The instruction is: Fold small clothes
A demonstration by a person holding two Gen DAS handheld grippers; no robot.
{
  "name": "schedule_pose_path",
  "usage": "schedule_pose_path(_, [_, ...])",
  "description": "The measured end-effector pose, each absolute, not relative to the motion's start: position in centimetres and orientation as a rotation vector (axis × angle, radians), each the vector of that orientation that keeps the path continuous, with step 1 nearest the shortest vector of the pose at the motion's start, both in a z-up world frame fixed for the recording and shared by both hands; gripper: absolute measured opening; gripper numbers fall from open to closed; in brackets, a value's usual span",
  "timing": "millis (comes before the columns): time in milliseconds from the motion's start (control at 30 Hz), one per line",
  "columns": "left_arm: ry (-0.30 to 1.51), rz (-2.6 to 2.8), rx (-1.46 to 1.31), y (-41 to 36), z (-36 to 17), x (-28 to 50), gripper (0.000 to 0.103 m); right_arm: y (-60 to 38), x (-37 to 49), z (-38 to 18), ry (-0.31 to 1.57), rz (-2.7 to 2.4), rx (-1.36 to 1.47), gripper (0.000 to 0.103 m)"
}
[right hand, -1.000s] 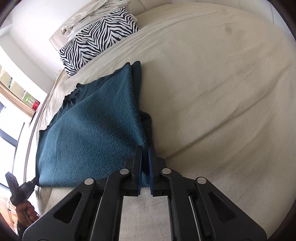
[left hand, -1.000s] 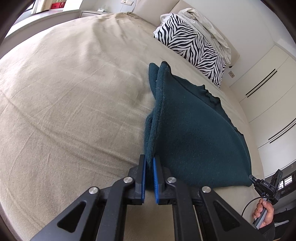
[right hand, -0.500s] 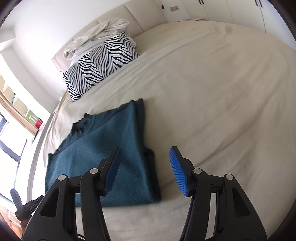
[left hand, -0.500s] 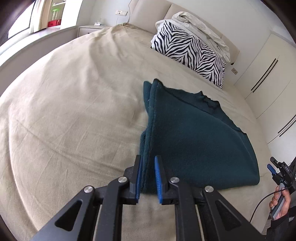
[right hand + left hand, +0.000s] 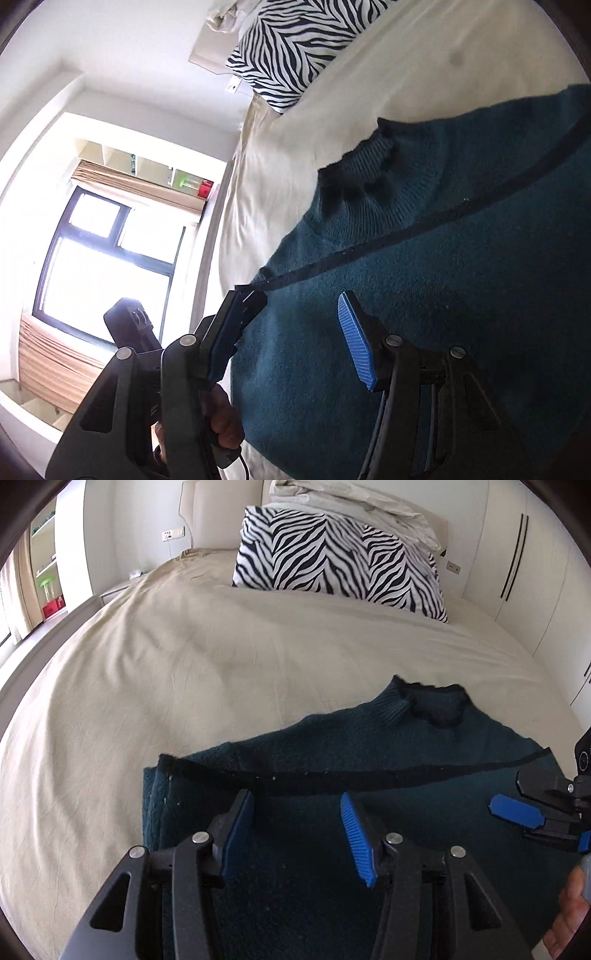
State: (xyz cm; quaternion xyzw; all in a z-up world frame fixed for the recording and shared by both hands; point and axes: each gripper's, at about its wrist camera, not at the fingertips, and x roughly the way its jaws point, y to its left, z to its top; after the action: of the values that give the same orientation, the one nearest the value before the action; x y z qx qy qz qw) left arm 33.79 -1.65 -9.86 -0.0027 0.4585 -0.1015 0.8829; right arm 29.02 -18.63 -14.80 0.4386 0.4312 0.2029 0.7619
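While one sweater [image 5: 369, 760] lies folded, two grippers — left gripper [image 5: 297, 829], right gripper [image 5: 295, 332] — gape.

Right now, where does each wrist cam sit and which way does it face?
Left wrist: on the left gripper, jaws open, low over the teal sweater, facing the zebra pillow at the bed's head; right gripper at the right edge.
Right wrist: on the right gripper, jaws open, rolled sideways over the sweater's neckline side, facing the window; a hand shows below.
Shared: sweater, pillow, beige bedspread.
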Motion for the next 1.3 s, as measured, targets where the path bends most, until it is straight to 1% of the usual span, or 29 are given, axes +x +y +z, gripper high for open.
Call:
schedule_pose_path(33, [0.929,-0.241,-0.05,-0.6,-10.5,33.8,0.053,-18.7,29.5,-16.0,0.959,0.408,0.955,0.049])
schedule_pose_path(100, [0.896,-0.278,-0.133,0.9,-10.6,33.4,0.052,-20.5,29.8,-17.9,0.919,0.406,1.043,0.029])
schedule_pose_path(167, [0.895,-0.287,-0.132,1.1,-10.7,33.4,0.052,-23.5,29.3,-18.8,0.834,0.426,1.159,0.028])
schedule_pose_path(267, [0.881,-0.271,-0.095,0.4,-10.7,33.1,0.053,-28.9,27.4,-19.2,0.703,0.329,1.244,0.029])
schedule_pose_path(367, [0.874,-0.263,-0.071,0.0,-10.7,33.0,0.054,-33.7,25.1,-20.2,0.614,0.251,1.326,0.026])
schedule_pose_path(467, [0.873,-0.261,-0.065,0.0,-10.7,32.9,0.054,-36.9,22.5,-18.8,0.571,0.076,1.229,0.026])
schedule_pose_path(500, [0.871,-0.259,-0.059,0.0,-10.7,32.8,0.054,-37.7,21.5,-18.6,0.566,0.019,1.221,0.03])
schedule_pose_path(567, [0.87,-0.252,-0.046,-0.3,-10.7,32.7,0.055,-39.8,19.3,-18.7,0.57,-0.068,1.231,0.03])
schedule_pose_path(600, [0.872,-0.25,-0.04,-0.4,-10.6,32.7,0.056,-39.6,18.7,-18.2,0.574,-0.071,1.213,0.032])
schedule_pose_path(633, [0.875,-0.246,-0.037,-0.5,-10.5,32.7,0.056,-39.7,17.7,-17.5,0.588,-0.073,1.175,0.036])
schedule_pose_path(667, [0.883,-0.241,-0.035,-0.5,-10.4,32.6,0.056,-39.0,17.1,-16.6,0.598,-0.068,1.134,0.047])
schedule_pose_path(733, [0.908,-0.211,-0.033,-0.6,-9.5,31.9,0.057,-36.7,15.9,-14.3,0.594,-0.011,1.075,0.05])
schedule_pose_path(767, [0.92,-0.198,-0.037,-0.7,-9.0,31.1,0.059,-34.5,15.9,-13.3,0.608,0.048,1.046,0.051])
schedule_pose_path(800, [0.93,-0.199,-0.04,-0.8,-8.3,30.0,0.062,-32.3,15.9,-12.3,0.633,0.116,1.015,0.051])
schedule_pose_path(867, [0.943,-0.214,-0.033,-1.4,-7.0,27.4,0.063,-27.5,16.3,-11.3,0.668,0.248,0.97,0.051])
schedule_pose_path(933, [0.947,-0.222,-0.049,-1.7,-6.0,24.4,0.066,-23.2,16.6,-11.5,0.737,0.362,0.957,0.051])
schedule_pose_path(967, [0.954,-0.228,-0.047,-1.8,-5.9,23.1,0.07,-21.2,16.5,-12.0,0.763,0.405,0.969,0.051])
schedule_pose_path(1033, [0.987,-0.215,-0.028,-2.1,-6.6,21.2,0.07,-18.6,16.1,-13.5,0.802,0.458,0.995,0.051])
schedule_pose_path(1133, [1.048,-0.188,0.003,-2.0,-9.5,19.7,0.07,-17.4,15.6,-17.5,0.924,0.418,1.049,0.051])
schedule_pose_path(1167, [1.018,-0.191,0.022,-1.9,-9.9,19.0,0.071,-17.9,14.9,-18.5,0.934,0.391,1.057,0.039])
schedule_pose_path(1200, [0.995,-0.194,0.045,-2.0,-10.1,18.5,0.072,-18.7,14.2,-19.1,0.919,0.395,1.069,0.031])
schedule_pose_path(1300, [0.988,-0.188,0.065,-2.2,-10.1,18.3,0.072,-22.3,12.2,-19.4,0.856,0.328,1.114,0.031])
